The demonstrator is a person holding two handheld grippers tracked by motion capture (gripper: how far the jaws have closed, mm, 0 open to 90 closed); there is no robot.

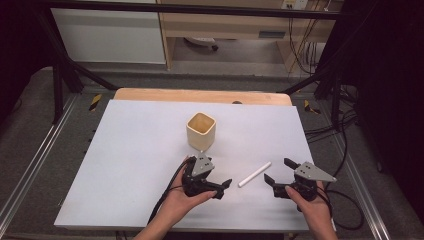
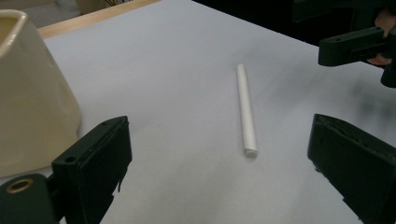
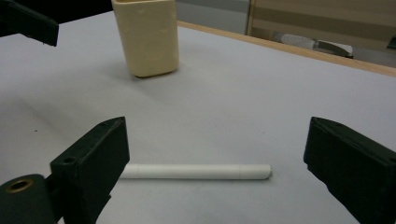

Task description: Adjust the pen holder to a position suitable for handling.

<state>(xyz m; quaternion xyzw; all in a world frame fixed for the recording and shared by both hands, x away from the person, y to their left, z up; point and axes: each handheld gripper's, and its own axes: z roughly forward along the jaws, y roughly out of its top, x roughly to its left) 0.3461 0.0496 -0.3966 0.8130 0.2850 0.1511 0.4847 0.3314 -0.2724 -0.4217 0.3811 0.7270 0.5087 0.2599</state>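
Two spread, empty grippers flank the work: the left gripper (image 1: 223, 186) waits below the cream cup (image 1: 201, 130), the slim white stick (image 1: 254, 174), probably light, rigid and prone to rolling, lies flat between them, best pinched mid-length, and the right gripper (image 1: 278, 171) faces it.

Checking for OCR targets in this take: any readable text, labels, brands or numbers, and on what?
None legible.
White stick: no marking.
Cream cup: plain, no print.
Left gripper and right gripper: no lettering on jaws or grey plates.
Label on the wooden shelf behind the table: too small and blurred to read.
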